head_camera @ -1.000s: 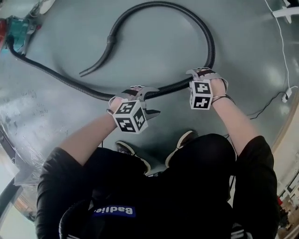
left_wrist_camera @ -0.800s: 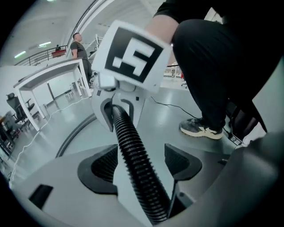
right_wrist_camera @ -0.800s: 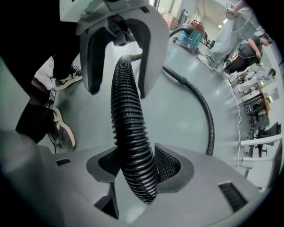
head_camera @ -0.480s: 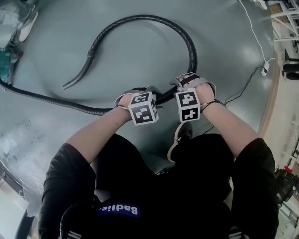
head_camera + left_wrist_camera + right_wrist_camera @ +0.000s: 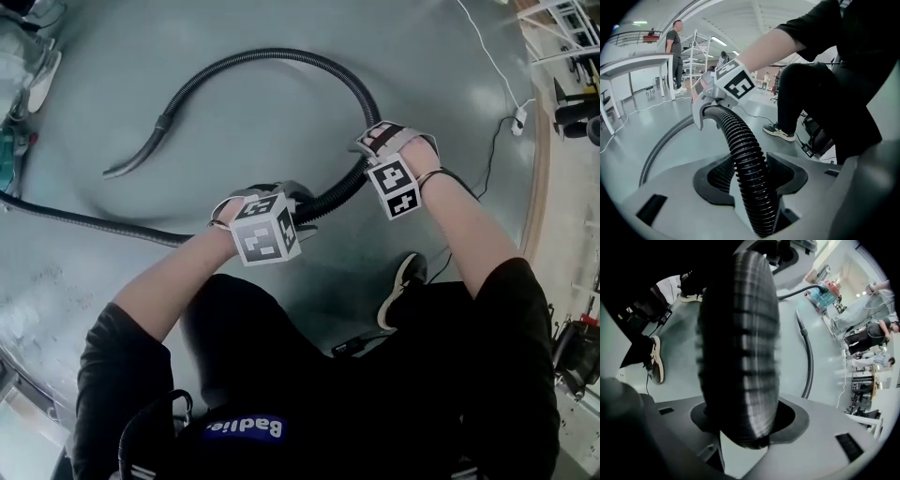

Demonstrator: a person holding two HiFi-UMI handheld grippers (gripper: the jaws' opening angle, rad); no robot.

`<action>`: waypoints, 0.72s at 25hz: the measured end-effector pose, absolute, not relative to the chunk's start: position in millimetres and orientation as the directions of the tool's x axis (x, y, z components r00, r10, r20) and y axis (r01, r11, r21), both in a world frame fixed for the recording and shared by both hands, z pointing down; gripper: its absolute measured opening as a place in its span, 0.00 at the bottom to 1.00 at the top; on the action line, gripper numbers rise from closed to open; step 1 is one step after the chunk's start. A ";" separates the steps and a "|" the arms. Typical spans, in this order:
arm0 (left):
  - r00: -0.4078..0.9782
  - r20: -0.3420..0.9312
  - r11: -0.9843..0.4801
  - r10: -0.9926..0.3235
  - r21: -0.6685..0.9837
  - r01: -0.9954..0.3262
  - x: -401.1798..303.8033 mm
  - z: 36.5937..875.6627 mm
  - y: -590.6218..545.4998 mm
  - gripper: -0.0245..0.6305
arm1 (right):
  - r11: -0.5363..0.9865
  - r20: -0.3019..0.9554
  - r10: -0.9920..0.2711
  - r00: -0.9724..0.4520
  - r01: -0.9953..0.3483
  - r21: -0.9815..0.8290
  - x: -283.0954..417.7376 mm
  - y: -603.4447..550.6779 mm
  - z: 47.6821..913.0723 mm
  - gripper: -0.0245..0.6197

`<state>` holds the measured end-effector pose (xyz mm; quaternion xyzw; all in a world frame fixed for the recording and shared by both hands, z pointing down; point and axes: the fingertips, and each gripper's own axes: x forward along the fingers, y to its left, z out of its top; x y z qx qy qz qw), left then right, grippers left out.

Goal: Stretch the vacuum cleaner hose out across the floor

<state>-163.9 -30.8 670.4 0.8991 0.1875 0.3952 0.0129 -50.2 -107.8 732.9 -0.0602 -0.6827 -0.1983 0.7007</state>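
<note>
Holding hose (image 5: 281, 54): left tongs (image 5: 750, 178), right tongs (image 5: 743, 423); "Badlie" shirt (image 5: 328, 412).

Head view: bright, even light from overhead is recorded. The grey floor (image 5: 234, 122) is seen with a dull sheen, and pale smeared reflections are noted at the lower left. Shadows are soft and weak, darkest near the person's body. The centre is rendered sharp; straight edges are bent by barrel distortion at the right margin.

Left gripper view: a ceiling strip light (image 5: 717, 41) is logged as a source. The hose (image 5: 745, 159) is resolved rib by rib, with small highlights. Fisheye curvature and black vignetted corners are noted.

Right gripper view: the hose lies very close to the lens and is smeared out of focus, with banded glare. The upper left is underexposed and the corners are black.
</note>
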 end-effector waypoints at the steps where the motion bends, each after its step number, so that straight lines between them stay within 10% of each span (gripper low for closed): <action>1: 0.621 0.701 -0.927 0.351 0.169 0.334 -159.9 668.9 -28.5 0.37 | 0.915 0.980 -0.201 -0.012 0.355 0.192 -34.1 -112.8 737.0 0.38; 10: 0.511 0.807 -0.941 0.296 0.155 0.301 -132.6 713.0 -11.7 0.43 | 0.935 0.956 -0.286 -0.067 0.197 0.294 34.4 -141.7 747.9 0.36; 18: 0.650 0.746 -0.978 0.144 0.206 -0.019 5.8 686.8 -56.0 0.56 | 0.904 0.919 -0.384 -0.089 0.168 0.394 33.9 -136.0 708.7 0.36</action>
